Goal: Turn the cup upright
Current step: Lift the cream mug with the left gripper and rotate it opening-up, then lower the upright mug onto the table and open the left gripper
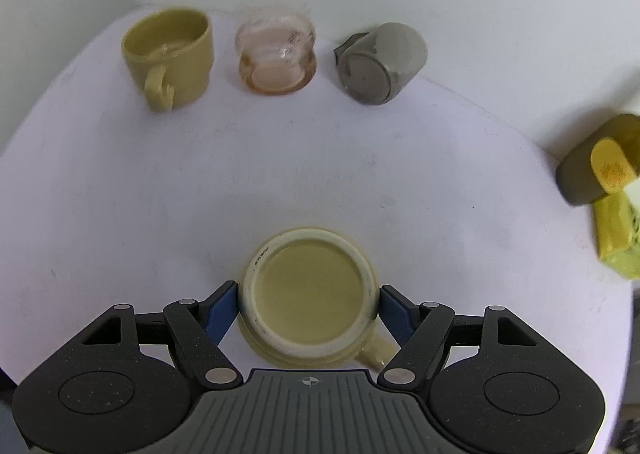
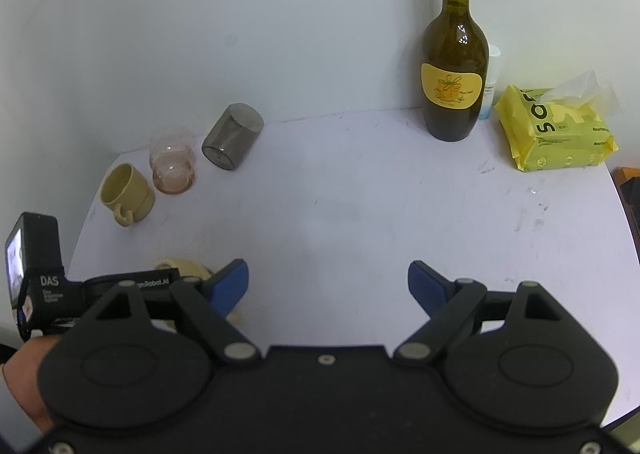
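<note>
A cream-yellow mug [image 1: 308,294] stands upside down on the white table, base up, its handle [image 1: 374,354] toward the near right. My left gripper [image 1: 308,308] straddles the mug; the left blue pad touches its side, and the right pad sits close beside it. The mug shows only as a sliver [image 2: 180,266] behind the left tool in the right wrist view. My right gripper [image 2: 328,286] is open and empty above bare table, to the right of the left tool [image 2: 48,282].
At the back stand an upright yellow mug [image 1: 168,54], a clear pinkish glass [image 1: 276,54] and a grey tumbler [image 1: 380,62] on its side. A wine bottle [image 2: 454,66] and a yellow tissue pack [image 2: 556,130] stand at the back right. The table edge runs along the right.
</note>
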Available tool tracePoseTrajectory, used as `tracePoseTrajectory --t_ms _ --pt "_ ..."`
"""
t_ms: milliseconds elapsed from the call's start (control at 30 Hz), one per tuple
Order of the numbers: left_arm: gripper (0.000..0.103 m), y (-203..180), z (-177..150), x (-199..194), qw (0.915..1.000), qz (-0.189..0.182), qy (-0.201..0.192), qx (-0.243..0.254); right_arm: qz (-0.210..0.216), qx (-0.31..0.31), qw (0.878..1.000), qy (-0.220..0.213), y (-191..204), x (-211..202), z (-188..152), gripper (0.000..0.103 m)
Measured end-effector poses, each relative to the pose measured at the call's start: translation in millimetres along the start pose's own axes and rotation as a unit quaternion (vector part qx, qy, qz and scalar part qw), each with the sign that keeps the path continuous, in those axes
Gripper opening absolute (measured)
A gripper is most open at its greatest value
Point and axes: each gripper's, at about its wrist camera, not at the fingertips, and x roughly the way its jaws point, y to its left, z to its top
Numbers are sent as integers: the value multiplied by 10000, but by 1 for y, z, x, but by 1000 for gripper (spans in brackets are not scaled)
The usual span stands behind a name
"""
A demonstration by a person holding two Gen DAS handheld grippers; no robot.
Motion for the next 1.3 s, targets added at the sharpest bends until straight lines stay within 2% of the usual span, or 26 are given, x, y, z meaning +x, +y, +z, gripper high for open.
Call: tracePoseTrajectory --t_ms 100,200,300,367,467,600,733,800,833,1000,1300 --pt "69 4 1 1 9999 -36 50 -134 -18 34 10000 4 -2 1 0 86" --pt "70 1 2 2 9999 -28 115 74 -13 69 10000 9 -3 1 -1 86" --pt "82 -1 0 0 9993 -164 85 312 -10 52 10000 -1 -2 0 0 86" --pt "84 -9 -5 -3 9954 -230 72 927 0 53 10000 2 -1 1 0 86" --pt "85 -16 -17 -4 9867 -28 -73 1622 20 24 10000 14 1 2 0 86" --pt "85 -18 -23 -1 9807 55 -280 1935 15 -12 10000 36 2 2 0 86" --pt "81 -16 -25 -1 9799 162 -344 1956 -34 14 10000 52 1 2 -1 86" --pt "69 -13 -23 0 9836 -55 -306 1777 -47 26 10000 51 0 1 -1 86" --pt "68 -10 -22 -3 9861 -102 -276 1634 -56 28 10000 50 0 1 -1 86" --pt "67 -14 -13 0 9934 149 -407 1067 -93 1 10000 12 -3 -2 -1 86" --pt "67 -33 25 20 9946 417 -664 684 -135 12 9999 1 -8 -5 -2 86"
